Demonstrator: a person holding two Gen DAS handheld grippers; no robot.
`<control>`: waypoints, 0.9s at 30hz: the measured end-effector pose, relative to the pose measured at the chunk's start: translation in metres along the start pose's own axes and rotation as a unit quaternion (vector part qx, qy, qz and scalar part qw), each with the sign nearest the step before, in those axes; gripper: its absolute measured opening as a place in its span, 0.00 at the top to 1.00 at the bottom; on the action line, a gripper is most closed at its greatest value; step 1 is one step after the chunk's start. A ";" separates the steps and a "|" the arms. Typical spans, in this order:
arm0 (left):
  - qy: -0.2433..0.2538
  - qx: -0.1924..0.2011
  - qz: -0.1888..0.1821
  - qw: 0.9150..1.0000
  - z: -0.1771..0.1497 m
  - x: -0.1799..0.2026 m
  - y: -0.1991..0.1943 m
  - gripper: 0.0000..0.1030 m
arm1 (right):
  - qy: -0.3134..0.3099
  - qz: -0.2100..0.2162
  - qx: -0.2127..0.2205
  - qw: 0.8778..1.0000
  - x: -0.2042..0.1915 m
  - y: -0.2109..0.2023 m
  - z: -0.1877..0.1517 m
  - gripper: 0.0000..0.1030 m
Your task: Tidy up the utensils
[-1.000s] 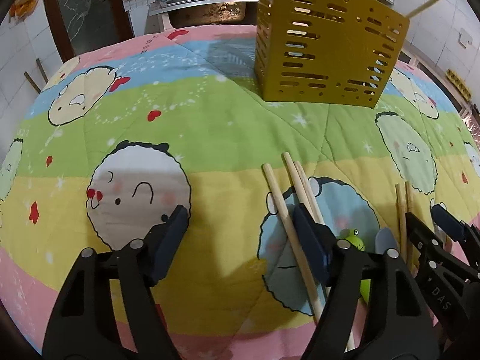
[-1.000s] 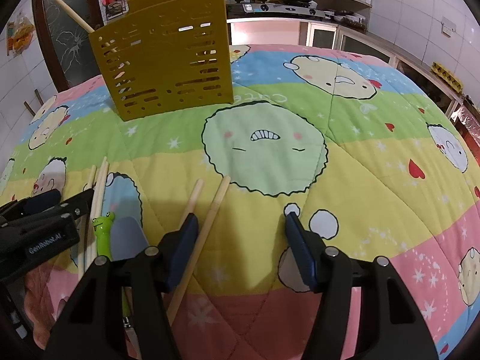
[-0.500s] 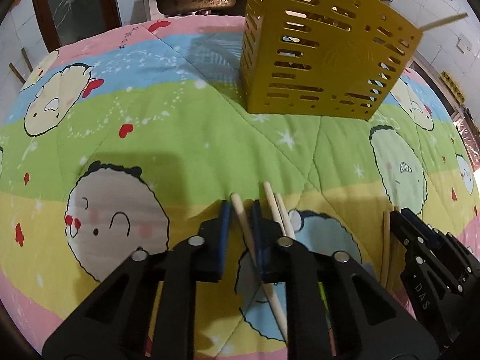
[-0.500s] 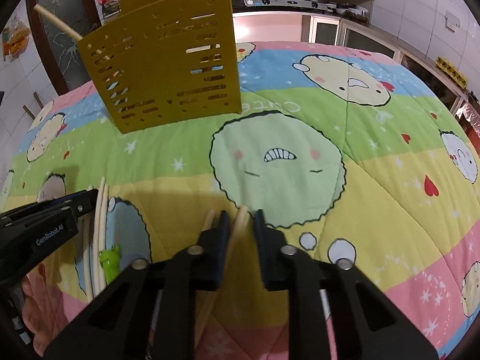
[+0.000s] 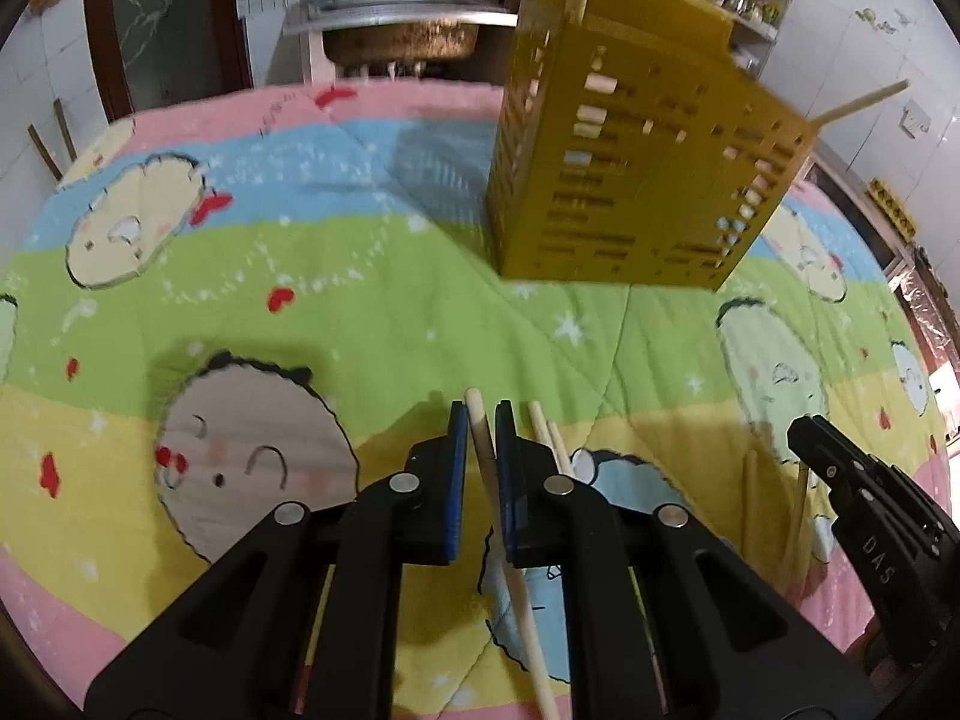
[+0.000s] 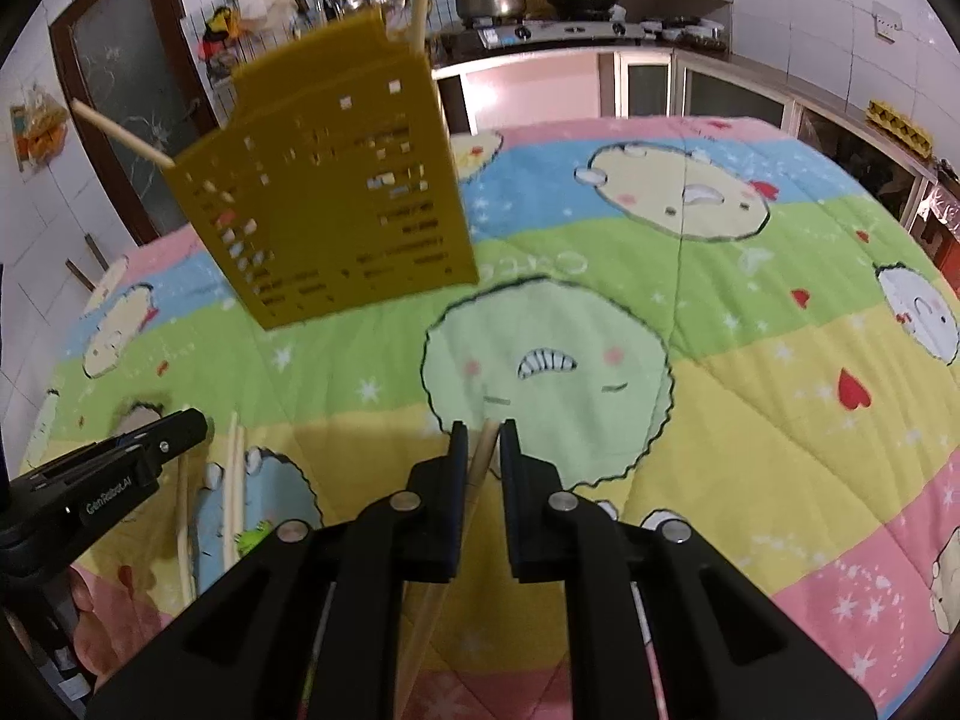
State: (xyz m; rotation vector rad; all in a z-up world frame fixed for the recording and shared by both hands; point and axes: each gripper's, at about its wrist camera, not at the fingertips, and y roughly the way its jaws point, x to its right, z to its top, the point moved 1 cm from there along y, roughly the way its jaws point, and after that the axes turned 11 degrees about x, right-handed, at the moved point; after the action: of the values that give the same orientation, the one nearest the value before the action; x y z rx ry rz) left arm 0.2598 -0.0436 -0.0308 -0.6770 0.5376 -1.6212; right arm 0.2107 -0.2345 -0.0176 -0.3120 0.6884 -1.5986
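- So the big change: a second ago both your grippers were gaping over the quilt, and now each one has snapped down on its own chopstick. The left gripper has its blue pads squeezed nearly together on a pale chopstick, and the right gripper is doing the same to a second chopstick.
- Both views also look like they've lifted a little and the yellow holder has gone blurry, so I'd guess you're already hauling the sticks up off the fabric. Means the pickup part is basically done and what's left is the carry and the drop.
- Orientation on your left stick: the blunt end pokes just past the fingertips, pointing away from you toward the holder, and the long axis runs back between the fingers, trailing down and slightly to the right in the wrist view. It's gripped near that front end, so most of its length hangs behind.
- Right stick is the mirror of that: tip just past the pads, body angling back and down to the left under the gripper.
- Leftovers: more chopsticks are still lying on the quilt just beside your left gripper, roughly parallel to the one you're holding.
- The yellow holder stands upright farther back on the quilt, well apart from both grippers, with a few sticks already poking out of it.
- My take: you'll need to swing those long tails upright before dropping them in.
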 end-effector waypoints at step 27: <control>0.023 0.218 -0.013 0.976 0.039 0.016 -0.119 0.96 | -0.054 0.030 0.220 0.974 -0.008 -0.107 0.064 0.94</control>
State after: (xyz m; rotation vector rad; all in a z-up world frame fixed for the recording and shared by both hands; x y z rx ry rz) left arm 0.2000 -0.0396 0.0801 -0.3197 0.1929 -1.7087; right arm 0.1631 -0.2413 0.0975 -0.0502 0.2440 -1.6142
